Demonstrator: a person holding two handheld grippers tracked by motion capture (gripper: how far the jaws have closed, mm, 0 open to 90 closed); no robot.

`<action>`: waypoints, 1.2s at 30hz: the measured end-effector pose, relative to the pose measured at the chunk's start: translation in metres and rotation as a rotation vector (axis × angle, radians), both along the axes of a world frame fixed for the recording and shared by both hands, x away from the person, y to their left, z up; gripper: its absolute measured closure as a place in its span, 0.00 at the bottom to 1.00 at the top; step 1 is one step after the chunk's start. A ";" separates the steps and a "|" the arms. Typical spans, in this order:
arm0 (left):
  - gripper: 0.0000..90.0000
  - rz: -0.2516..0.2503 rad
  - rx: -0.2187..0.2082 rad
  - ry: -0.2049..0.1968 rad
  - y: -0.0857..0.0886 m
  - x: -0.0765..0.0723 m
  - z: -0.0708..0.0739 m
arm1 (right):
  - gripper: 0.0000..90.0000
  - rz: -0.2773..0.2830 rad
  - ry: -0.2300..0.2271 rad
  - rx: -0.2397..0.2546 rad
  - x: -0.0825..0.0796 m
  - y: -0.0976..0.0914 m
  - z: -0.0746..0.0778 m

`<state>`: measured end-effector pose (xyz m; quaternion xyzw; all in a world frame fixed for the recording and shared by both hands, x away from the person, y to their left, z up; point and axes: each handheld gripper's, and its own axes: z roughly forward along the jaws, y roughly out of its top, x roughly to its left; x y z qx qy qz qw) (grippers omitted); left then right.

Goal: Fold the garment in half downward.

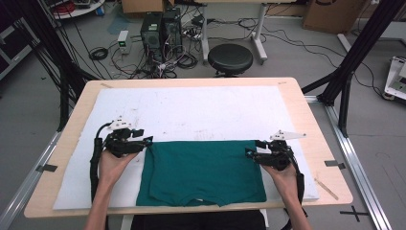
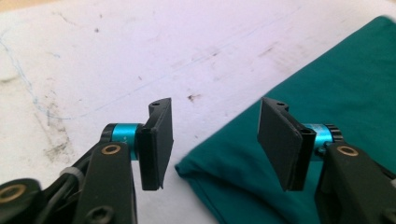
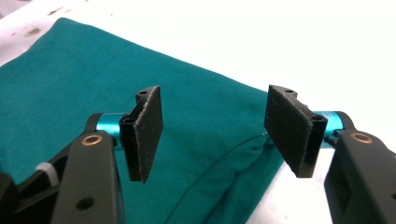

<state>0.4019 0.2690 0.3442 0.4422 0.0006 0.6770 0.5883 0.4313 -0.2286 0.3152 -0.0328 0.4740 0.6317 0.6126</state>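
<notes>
Cloth, green and folded flat, lies between the two grippers on the near part of a white mat. Its far left corner sits right at the left gripper, and its far right corner sits right at the right gripper.

The left gripper has its jaws apart, with nothing between them. In the left gripper view, the cloth corner lies just under the gap, closer to the right jaw. The mat there has small dark marks and thin lines on it.

The right gripper also has its jaws apart and holds nothing. In the right gripper view, the cloth spreads under both jaws and its edge runs off past the right jaw. A seam line curves along it near that jaw.

The high view shows more. A hand holds the left gripper and another hand holds the right one. The near edge of the cloth has a dip in the middle, close to the table's edge. The mat lies on a wooden table. Past the table stand a black stool and two computer boxes with many cables on the floor.
</notes>
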 end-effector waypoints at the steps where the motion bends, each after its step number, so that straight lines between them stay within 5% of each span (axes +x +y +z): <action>1: 0.52 0.017 -0.001 0.025 0.000 0.005 0.004 | 0.42 -0.004 0.003 0.002 0.000 0.000 0.000; 7: 0.53 -0.027 0.005 0.105 0.004 0.022 0.015 | 0.42 -0.025 0.027 0.001 0.006 0.000 0.002; 12: 0.56 0.000 0.025 0.138 0.003 0.029 0.017 | 0.41 -0.025 0.034 0.026 0.008 -0.002 0.005; 25: 0.85 0.007 0.090 0.140 0.001 0.031 0.015 | 0.38 0.046 0.074 0.100 0.009 -0.024 0.026; 34: 0.87 0.000 0.095 0.143 0.001 0.031 0.015 | 0.46 -0.031 0.151 0.055 0.021 -0.011 0.058; 36: 0.87 -0.008 0.094 0.145 0.002 0.032 0.016 | 0.56 -0.060 0.162 0.038 0.024 -0.006 0.059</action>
